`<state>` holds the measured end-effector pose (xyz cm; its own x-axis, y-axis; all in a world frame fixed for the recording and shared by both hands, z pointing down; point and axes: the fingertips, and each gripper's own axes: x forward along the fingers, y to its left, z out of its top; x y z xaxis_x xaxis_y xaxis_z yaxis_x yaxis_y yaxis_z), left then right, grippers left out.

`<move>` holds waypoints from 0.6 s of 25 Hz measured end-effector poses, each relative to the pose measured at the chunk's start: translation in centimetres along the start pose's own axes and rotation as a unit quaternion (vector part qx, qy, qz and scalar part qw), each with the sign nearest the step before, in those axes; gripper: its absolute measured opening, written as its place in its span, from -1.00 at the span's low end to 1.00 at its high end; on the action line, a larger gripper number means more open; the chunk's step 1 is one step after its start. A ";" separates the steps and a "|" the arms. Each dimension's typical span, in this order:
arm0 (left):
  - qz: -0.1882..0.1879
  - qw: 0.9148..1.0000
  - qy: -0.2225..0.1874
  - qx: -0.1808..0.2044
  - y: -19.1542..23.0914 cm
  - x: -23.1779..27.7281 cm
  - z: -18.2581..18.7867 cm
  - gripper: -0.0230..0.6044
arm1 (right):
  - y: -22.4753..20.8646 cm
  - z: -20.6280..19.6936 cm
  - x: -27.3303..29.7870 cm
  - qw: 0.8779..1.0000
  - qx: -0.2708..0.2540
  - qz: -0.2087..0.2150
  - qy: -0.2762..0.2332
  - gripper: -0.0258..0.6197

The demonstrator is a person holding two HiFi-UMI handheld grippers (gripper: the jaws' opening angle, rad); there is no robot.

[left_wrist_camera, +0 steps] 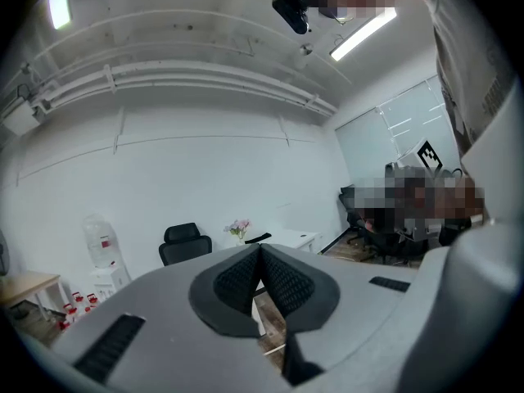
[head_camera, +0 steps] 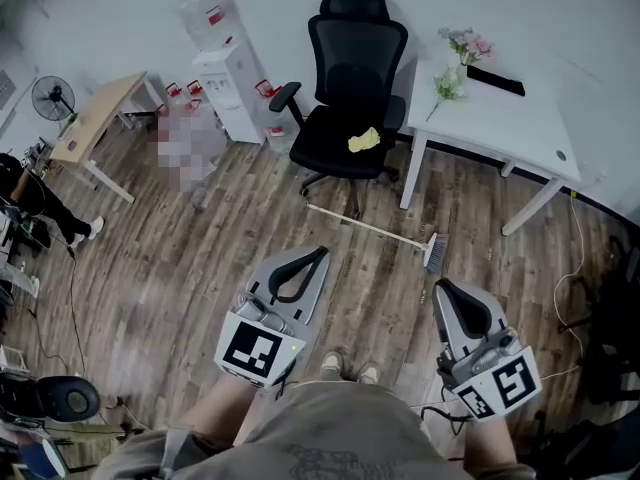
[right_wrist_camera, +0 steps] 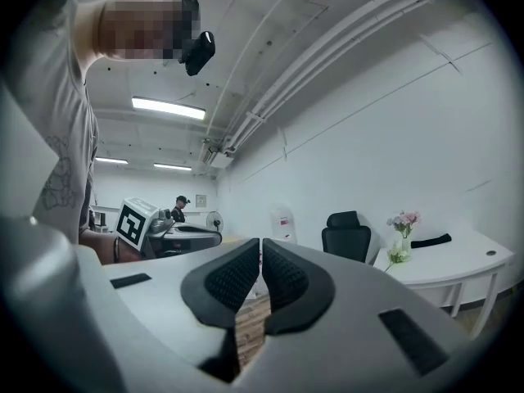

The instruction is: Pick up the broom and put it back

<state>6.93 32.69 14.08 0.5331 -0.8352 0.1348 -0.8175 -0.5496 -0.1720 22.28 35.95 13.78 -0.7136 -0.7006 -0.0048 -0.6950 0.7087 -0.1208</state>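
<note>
You are holding the left gripper (head_camera: 320,253) and the right gripper (head_camera: 443,287) shut tight, with nothing in them. The broom (head_camera: 375,227) is lying flat on the wood floor (head_camera: 180,258) ahead of both, its brush end sitting near the right gripper's tip.

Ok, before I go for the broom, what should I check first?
1. Broom in sight: ok, flat on the floor, brush toward the table.
2. Handle free: ok, nothing lies on it; far end near the chair.
3. Left gripper empty: ok, shut on nothing.
4. Right gripper empty: ok, shut on nothing.
5. Either gripper opened for the grasp: not ok.
6. Where the broom goes back: cannot tell.
</note>
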 end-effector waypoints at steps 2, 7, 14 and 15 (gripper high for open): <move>0.008 1.000 -0.001 0.001 -0.4 0.2 0.1 -0.87 | -0.4 -0.4 0.1 1.000 0.001 0.014 0.003 -0.81; 0.038 0.999 0.006 -0.007 -0.3 -0.2 -0.6 -0.87 | -1.3 -1.8 0.8 0.999 0.003 0.036 0.014 -0.34; 0.075 0.997 0.015 -0.003 3.0 -0.2 -2.5 -0.87 | -2.2 -3.5 3.8 0.998 0.001 0.060 0.036 -0.28; 0.078 0.997 0.012 0.000 3.7 0.1 -2.8 -0.87 | -2.3 -3.8 4.6 0.997 0.000 0.064 0.040 -0.28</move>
<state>3.34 30.61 16.14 0.3938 -0.9099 0.1305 -0.8902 -0.4129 -0.1926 20.30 31.40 17.79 -0.8013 -0.5955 0.0583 -0.5977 0.7920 -0.1245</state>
